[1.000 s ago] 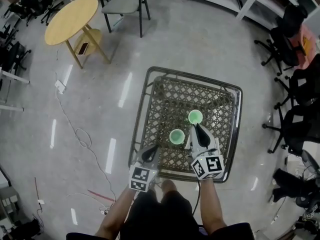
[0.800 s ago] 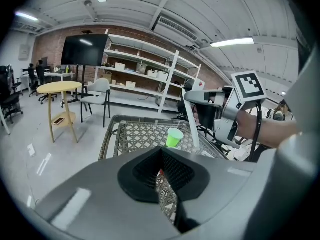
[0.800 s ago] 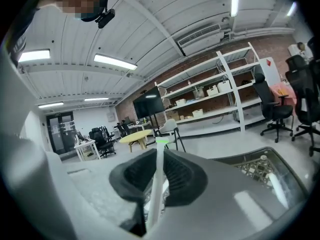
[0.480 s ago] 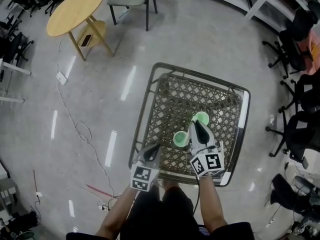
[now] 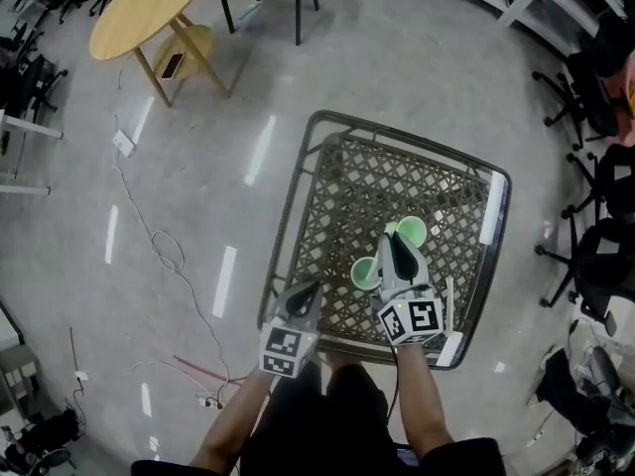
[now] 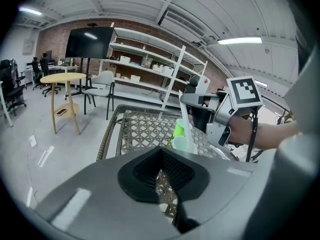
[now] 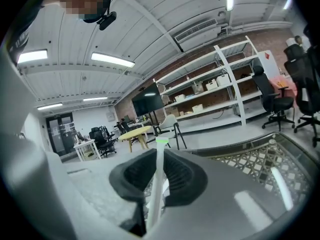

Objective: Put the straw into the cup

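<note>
1. The straw (image 7: pixel 156 184) is gripped tight between the jaws of the right gripper (image 5: pixel 396 242).
2. The straw is held upright, just beside two green cups (image 5: pixel 365 273).
3. It cannot be told if the straw's tip is inside a cup.
4. The cups are set close together on the woven desk (image 5: pixel 342 191).
5. The left gripper (image 5: pixel 307 293) is closed, with nothing in it, and is held at the desk's near edge.
</note>
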Demonstrator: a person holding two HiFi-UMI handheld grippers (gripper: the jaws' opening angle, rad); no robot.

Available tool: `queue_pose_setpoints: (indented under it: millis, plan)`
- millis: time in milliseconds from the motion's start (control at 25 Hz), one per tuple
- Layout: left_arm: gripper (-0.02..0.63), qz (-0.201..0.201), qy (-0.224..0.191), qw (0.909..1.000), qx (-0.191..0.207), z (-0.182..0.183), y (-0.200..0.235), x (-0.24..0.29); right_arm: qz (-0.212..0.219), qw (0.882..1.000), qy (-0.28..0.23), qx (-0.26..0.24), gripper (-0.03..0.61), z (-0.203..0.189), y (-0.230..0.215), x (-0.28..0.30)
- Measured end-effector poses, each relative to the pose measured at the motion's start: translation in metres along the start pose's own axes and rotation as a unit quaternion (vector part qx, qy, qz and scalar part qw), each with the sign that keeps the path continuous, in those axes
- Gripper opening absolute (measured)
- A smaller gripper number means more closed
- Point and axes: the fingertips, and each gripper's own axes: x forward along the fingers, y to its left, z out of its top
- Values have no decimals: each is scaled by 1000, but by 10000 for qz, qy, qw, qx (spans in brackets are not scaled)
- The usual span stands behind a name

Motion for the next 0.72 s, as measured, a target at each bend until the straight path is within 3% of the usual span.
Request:
queue_pose_setpoints:
  millis: [720]
  plan:
    - [6, -31, 147, 9999, -71, -16, 4, 9, 54, 9997, 222, -30, 50, -31, -2, 5]
